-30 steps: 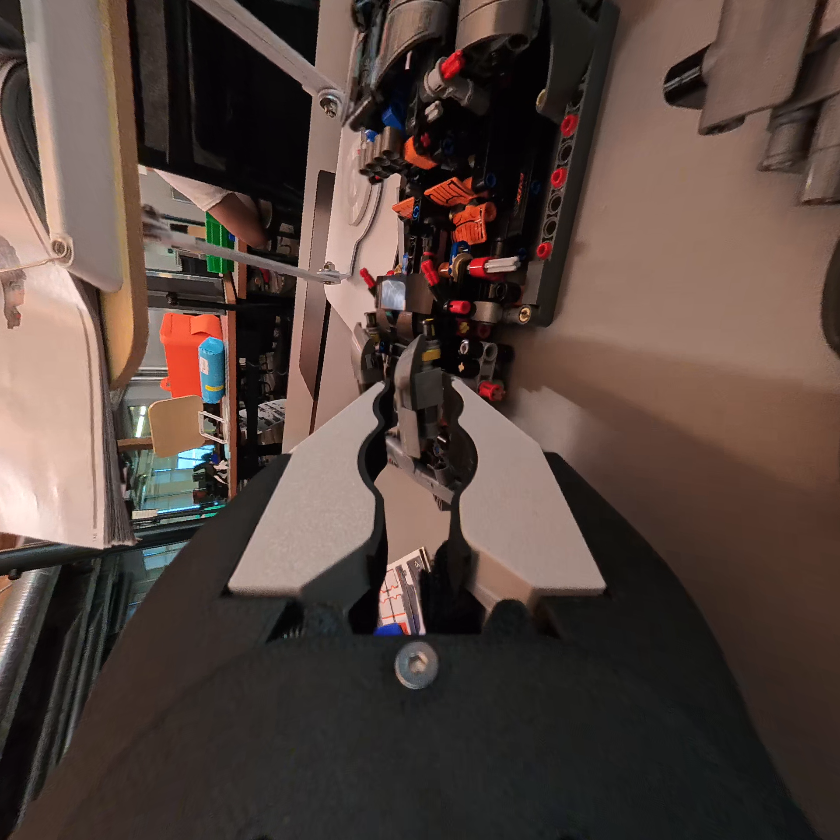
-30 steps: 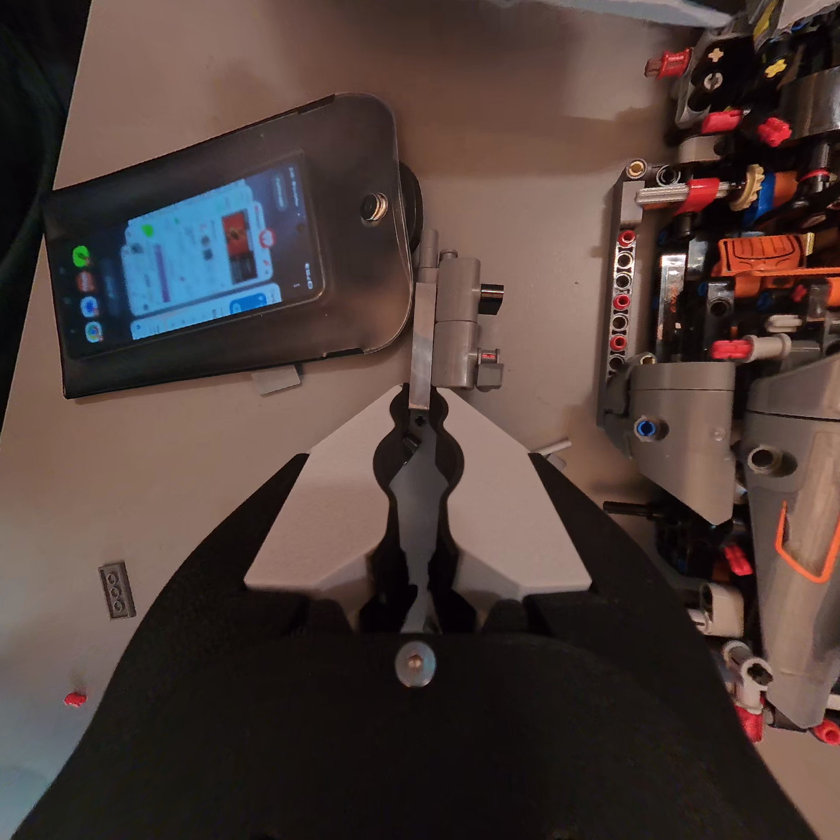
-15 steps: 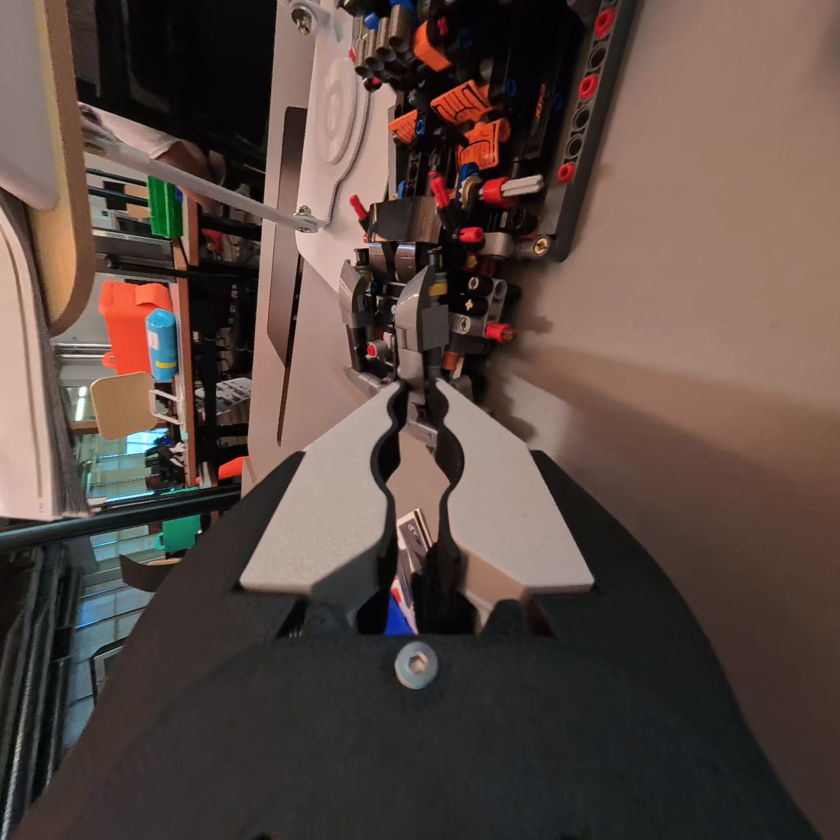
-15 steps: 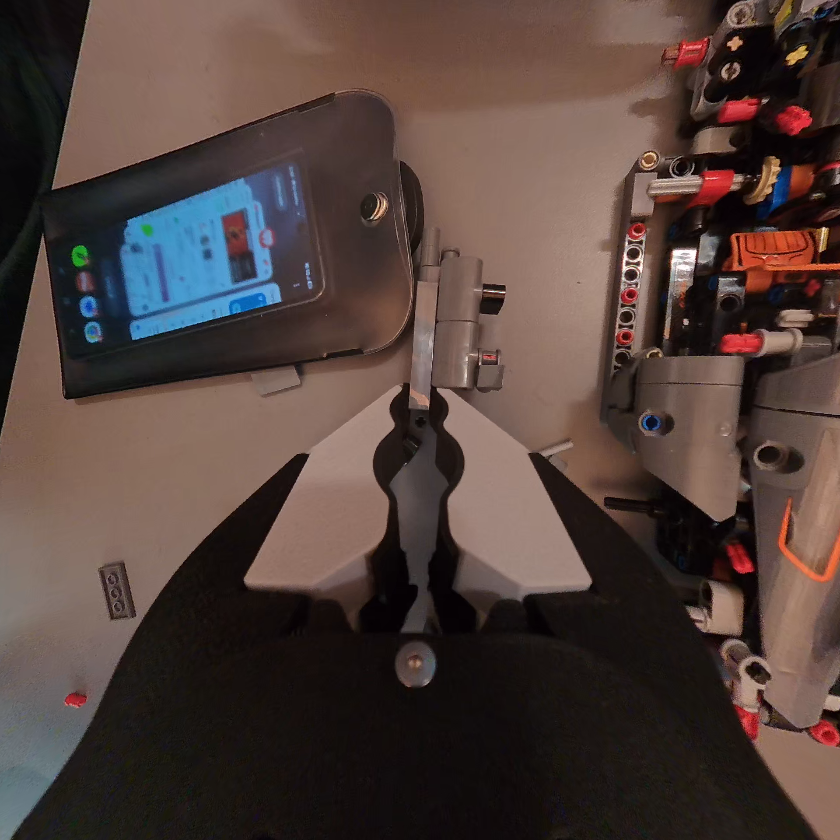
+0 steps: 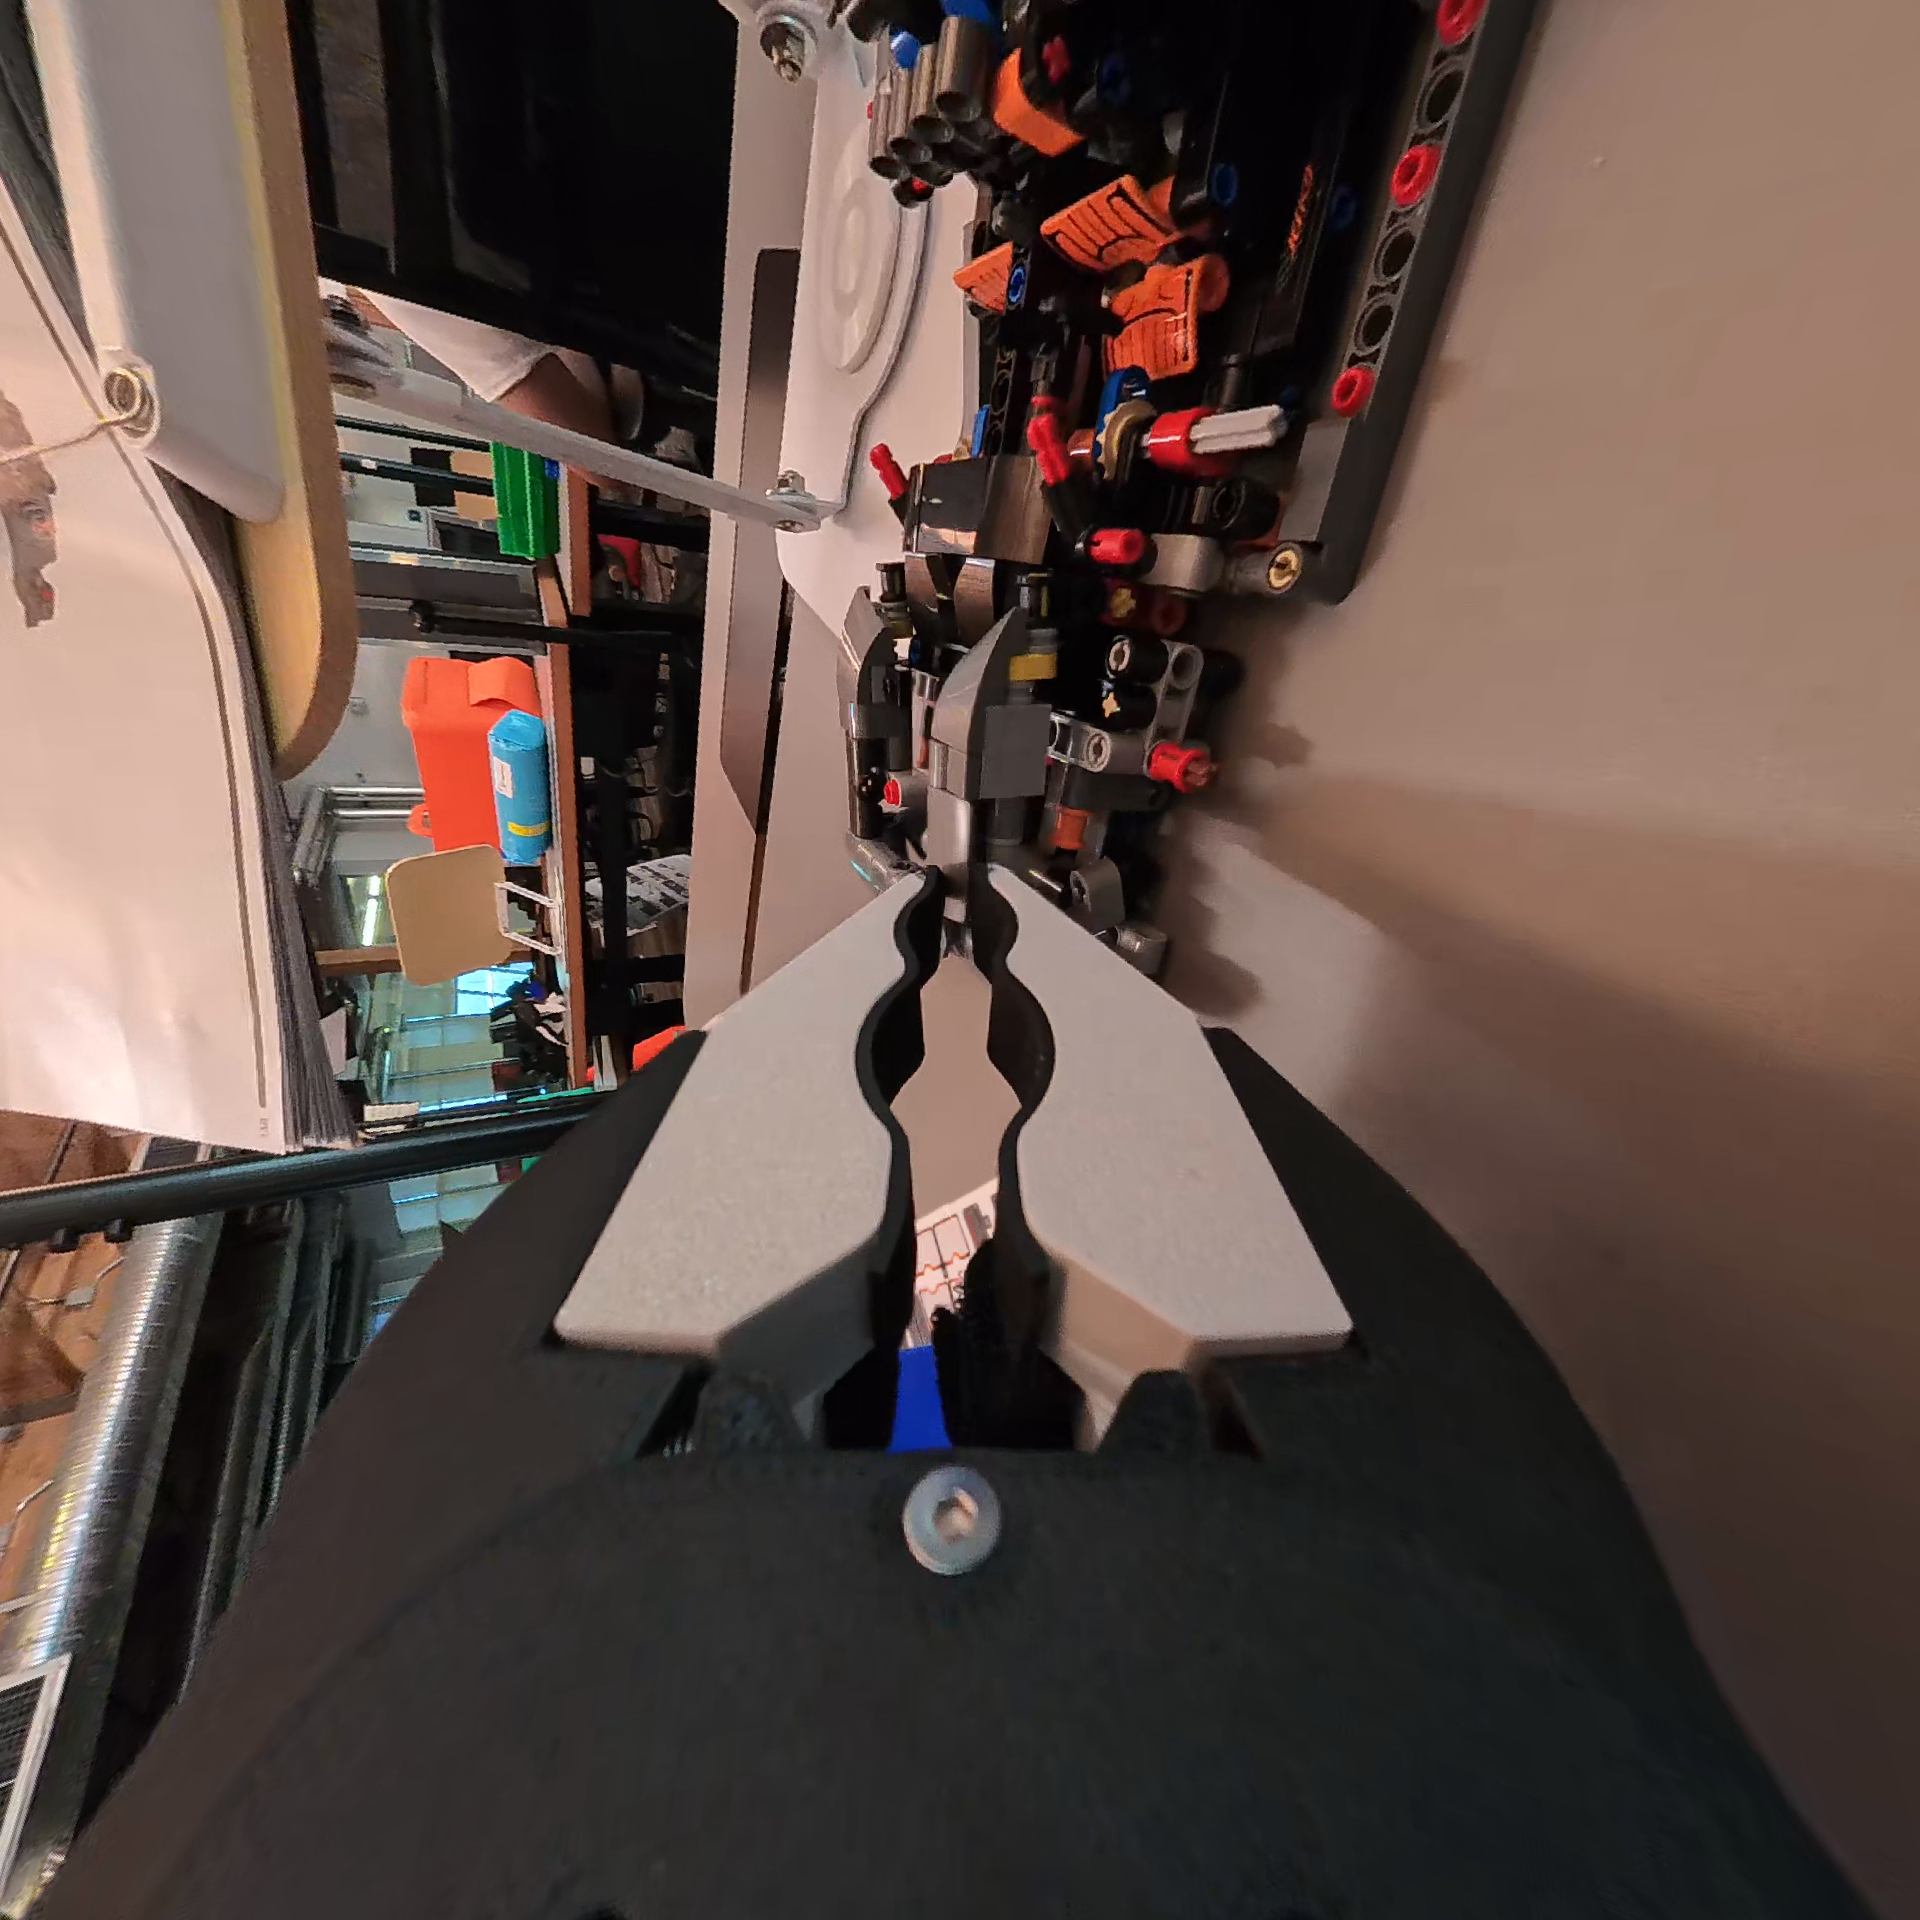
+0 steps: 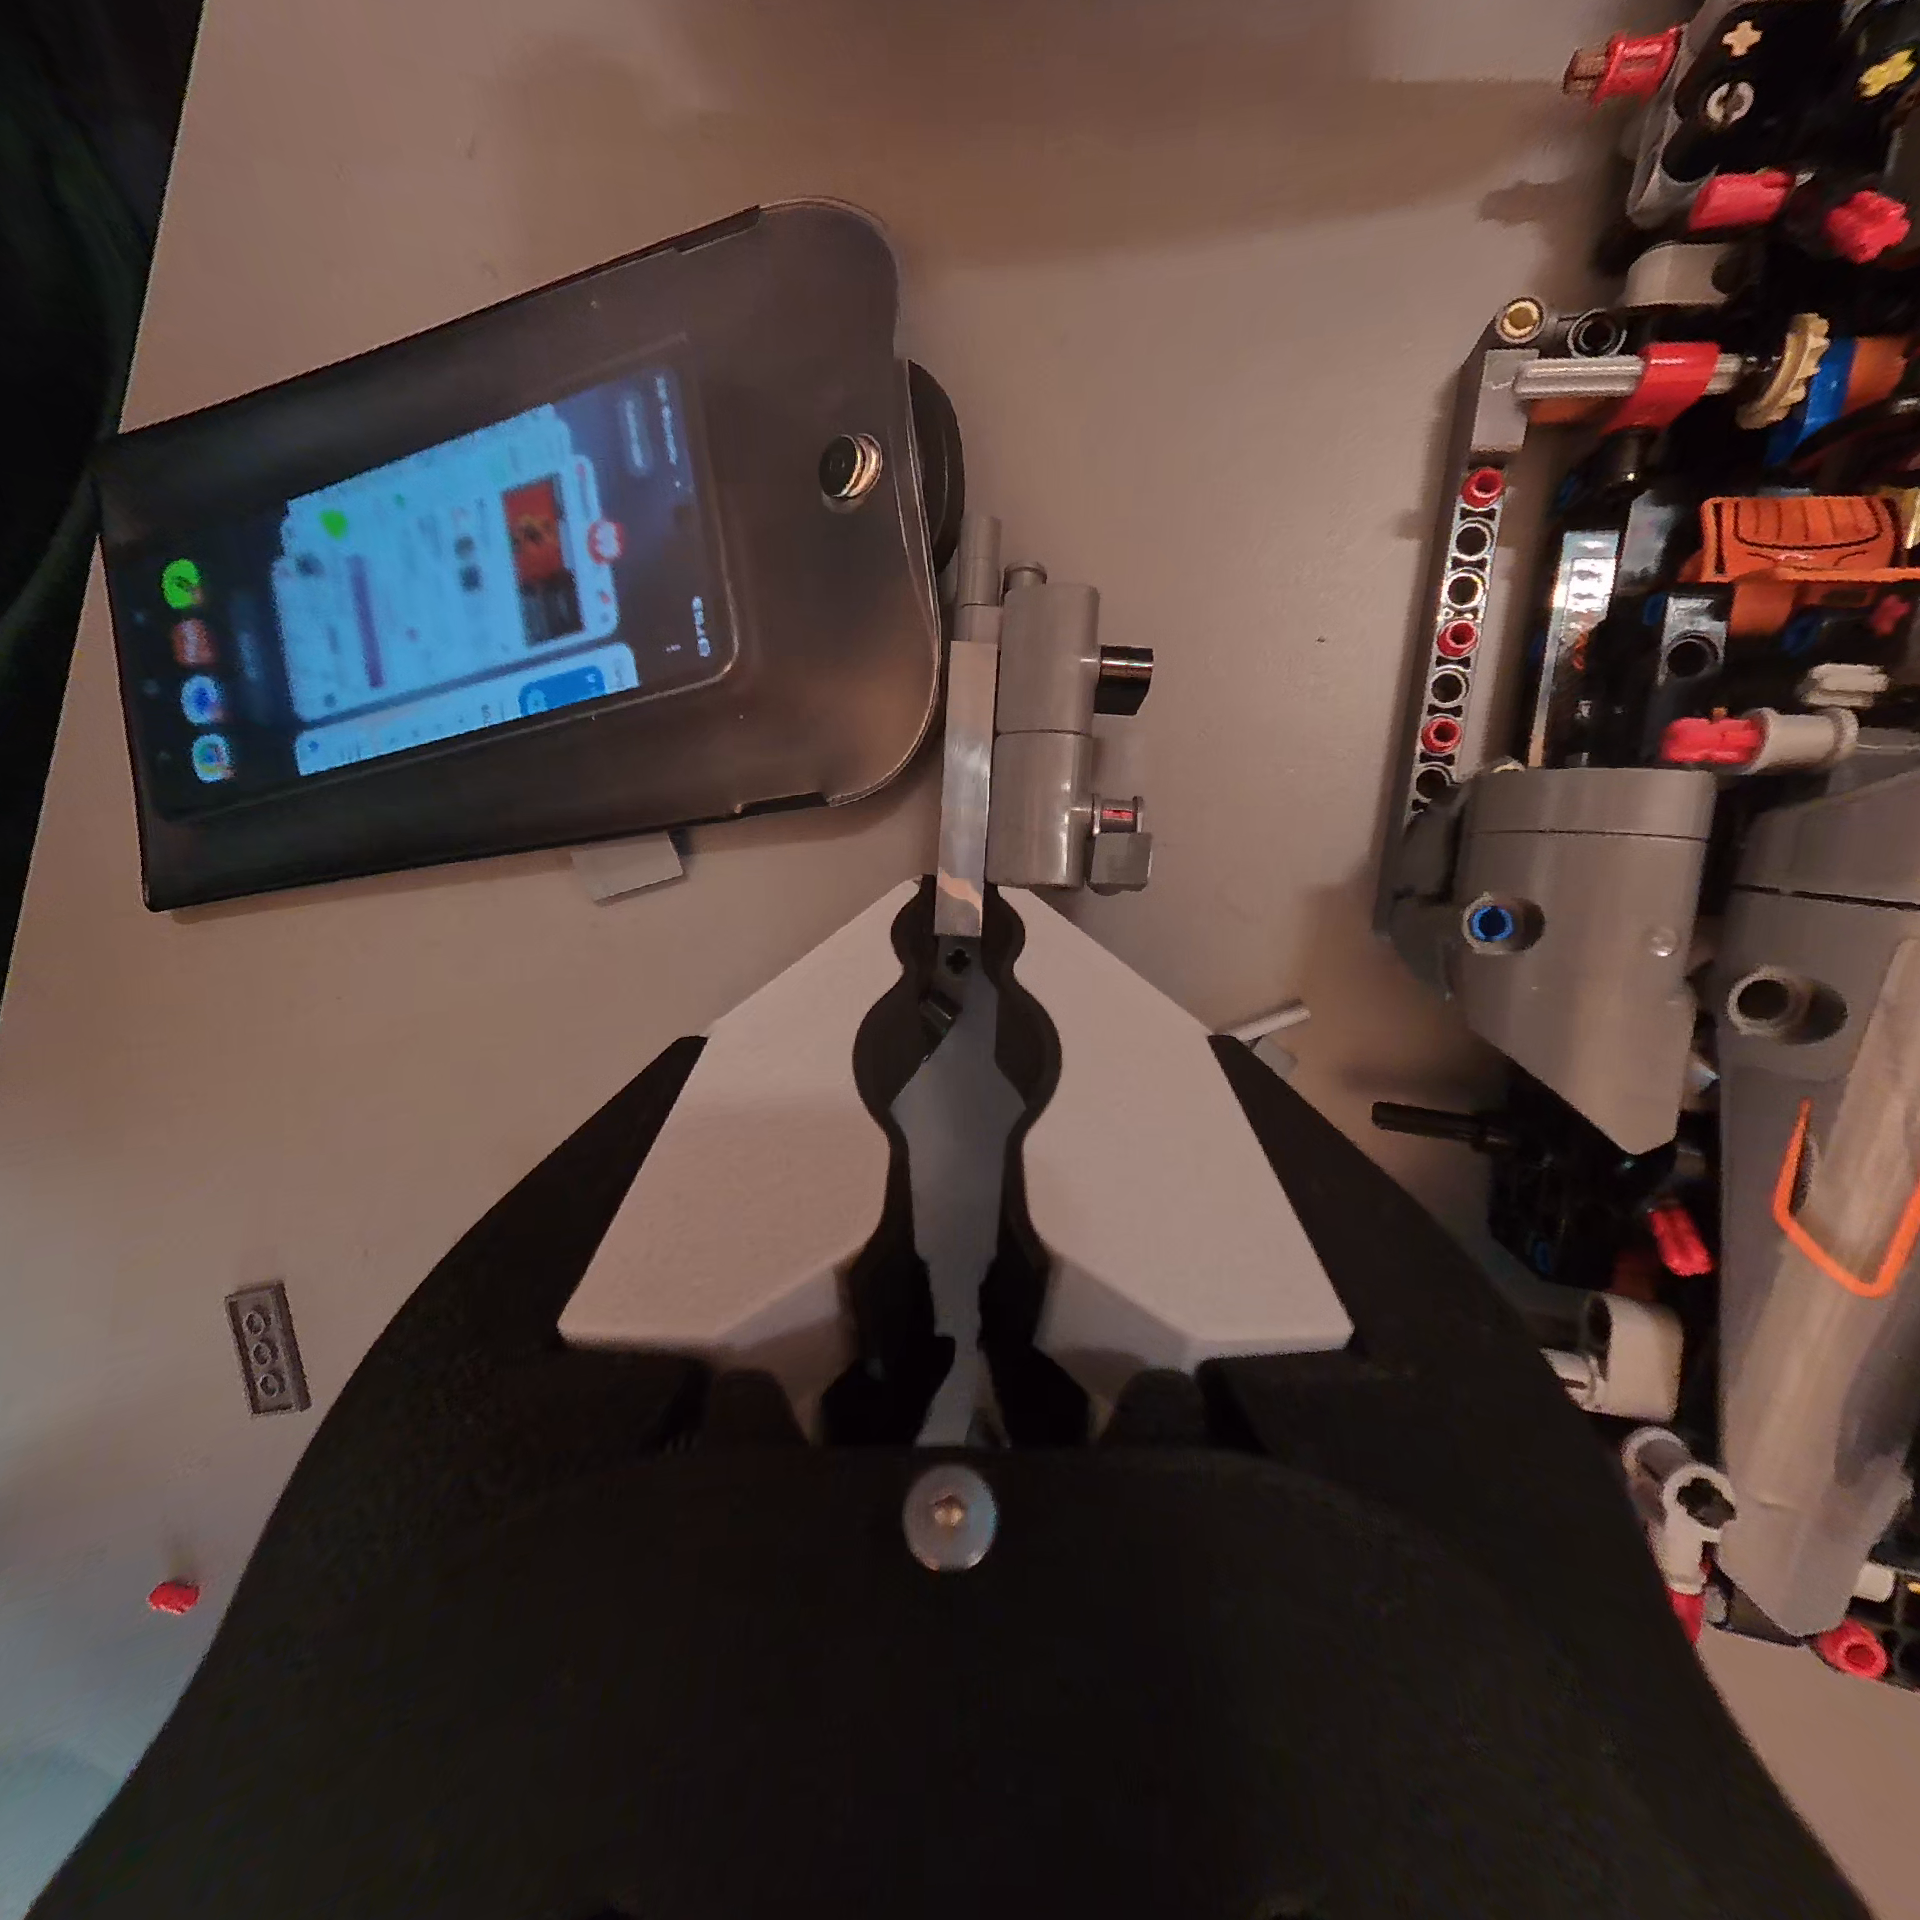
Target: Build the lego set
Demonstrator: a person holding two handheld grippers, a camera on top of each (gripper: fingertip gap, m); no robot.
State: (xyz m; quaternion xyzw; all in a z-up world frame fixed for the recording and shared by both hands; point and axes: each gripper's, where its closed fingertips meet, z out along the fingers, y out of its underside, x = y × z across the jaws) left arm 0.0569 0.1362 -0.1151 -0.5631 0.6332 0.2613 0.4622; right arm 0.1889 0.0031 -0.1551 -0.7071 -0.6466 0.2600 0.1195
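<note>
Left gripper (image 5: 961, 899): fingers drawn nearly together, tips pinching a thin grey edge at the near end of the lego model (image 5: 1091, 582). Grip sits on the grey wedge-shaped panel (image 5: 987, 717) directly ahead of the tips. Camera is rolled, so the surface (image 5: 1610, 935) runs up my right side.

Beyond the tips, same model: black and grey beams, red pins, then the orange seats (image 5: 1132, 270) farther on, with a long dark beam (image 5: 1403, 312) studded with red pins along the right edge. Left of it, a flat grey plate (image 5: 821, 343) on the surface.

Right gripper (image 6: 961, 920): fingers pressed onto a narrow grey beam of a small grey subassembly (image 6: 1029, 738), which sticks out straight ahead of the tips, lifted above the surface (image 6: 1195, 260); a black pin and a red-marked connector project from its right side.

Just left of the tips and ahead: a phone (image 6: 457, 613) in a dark case, screen lit, lying flat. Near left, down by my gripper body: a small grey plate (image 6: 267, 1348) and a loose red pin (image 6: 174, 1597), apart from each other. Right of the gripper, well clear of the held piece: the large model (image 6: 1714, 883) again, grey body panels nearest, one with an orange outline, red-pinned beam beyond.
</note>
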